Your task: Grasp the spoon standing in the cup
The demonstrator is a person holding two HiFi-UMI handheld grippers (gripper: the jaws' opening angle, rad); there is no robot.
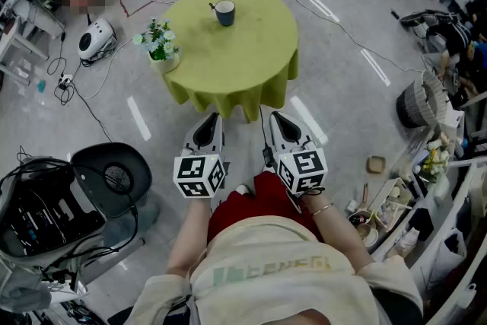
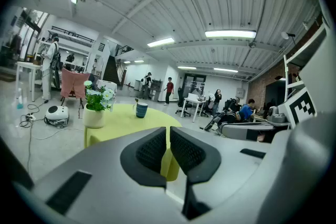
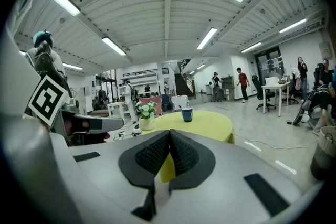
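Spoon [image 1: 214, 7]: stands in the blue cup [image 1: 225, 13] near the far edge of the round green table [image 1: 243, 57], handle leaning left. Likely light, stiff and slippery, so it is best pinched high on the handle, clear of the rim. Potted plant [image 1: 160, 48] occupies the table's left edge. Left gripper [image 1: 212, 120]: jaws all but together, empty. Right gripper [image 1: 275, 119]: jaws closed, empty. Both are well short of the table, with open floor between.
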